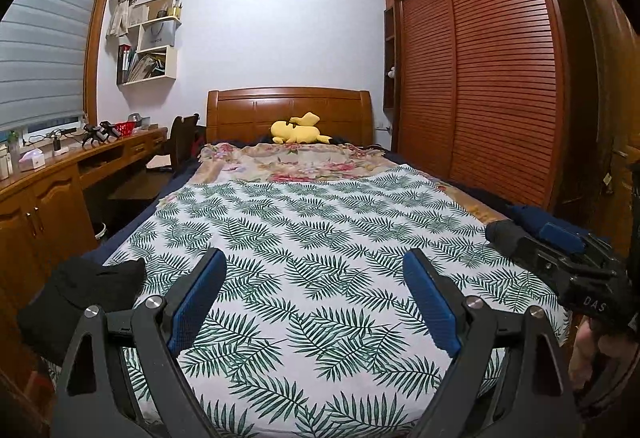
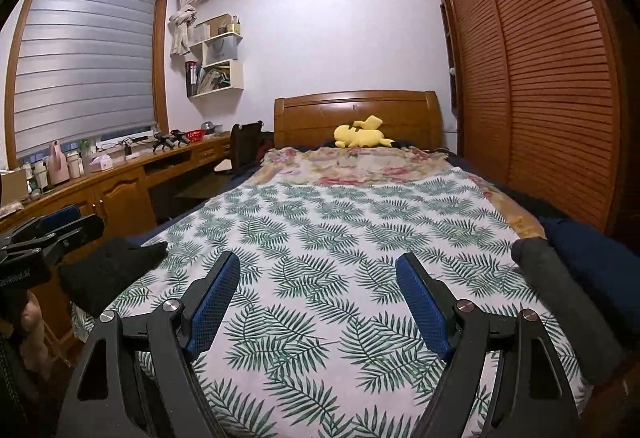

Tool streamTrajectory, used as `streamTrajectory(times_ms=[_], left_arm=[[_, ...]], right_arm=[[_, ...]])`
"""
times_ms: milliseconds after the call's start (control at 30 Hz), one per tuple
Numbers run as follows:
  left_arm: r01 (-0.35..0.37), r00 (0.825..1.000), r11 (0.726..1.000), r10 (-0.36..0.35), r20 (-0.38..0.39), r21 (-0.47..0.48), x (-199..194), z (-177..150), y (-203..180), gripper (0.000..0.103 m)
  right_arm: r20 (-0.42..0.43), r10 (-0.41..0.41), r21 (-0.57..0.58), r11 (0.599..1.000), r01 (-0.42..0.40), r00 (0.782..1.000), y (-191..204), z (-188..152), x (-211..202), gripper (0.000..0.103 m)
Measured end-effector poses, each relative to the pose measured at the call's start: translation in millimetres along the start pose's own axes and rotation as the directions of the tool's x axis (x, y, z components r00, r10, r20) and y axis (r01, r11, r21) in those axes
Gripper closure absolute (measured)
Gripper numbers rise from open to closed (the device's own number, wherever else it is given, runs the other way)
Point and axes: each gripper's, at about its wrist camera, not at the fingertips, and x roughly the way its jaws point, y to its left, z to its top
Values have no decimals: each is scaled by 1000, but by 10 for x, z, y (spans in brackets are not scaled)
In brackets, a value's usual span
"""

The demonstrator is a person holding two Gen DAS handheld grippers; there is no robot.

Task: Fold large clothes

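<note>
Between the blue pads of the left gripper point(image 1: 314, 264) nothing is being held; its jaws are standing wide apart, hovering above the near end of the leaf-print sheet point(image 1: 320, 222) that is lying spread flat over the bed point(image 1: 132, 226). Just off its left finger, a black garment point(image 1: 76, 298) is sitting bunched at the sheet's near left edge. Off its right finger, the right gripper point(image 2: 318, 264) is showing at the frame's edge, a bare hand point(image 1: 586, 348) gripping its handle.

The right gripper's jaws are likewise gaping and empty, pointing along the sheet toward the headboard point(image 2: 356, 114). Immediately to its right, a grey rolled garment point(image 2: 560, 294) is lying along the bed's edge, and a dark blue garment point(image 2: 596, 258) is resting beside that, further out. The same black garment is lying to its left, beyond which the left gripper is poking into view.

Further ahead of both tools, a floral blanket point(image 1: 288, 162) is covering the far part of the bed, and a yellow plush toy point(image 1: 298, 130) is lying against the headboard. A wooden desk point(image 2: 132, 166) is running along the left wall, and a slatted wardrobe point(image 1: 480, 78) is standing on the right.
</note>
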Motion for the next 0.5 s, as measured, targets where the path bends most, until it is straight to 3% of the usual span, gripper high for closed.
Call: streamTrajectory(times_ms=[500], left_arm=[[-12, 1000, 1000, 12, 7, -7, -50, -20, -4, 13]], right_arm=[[14, -15, -7, 1000, 15, 1000, 18, 22, -15, 21]])
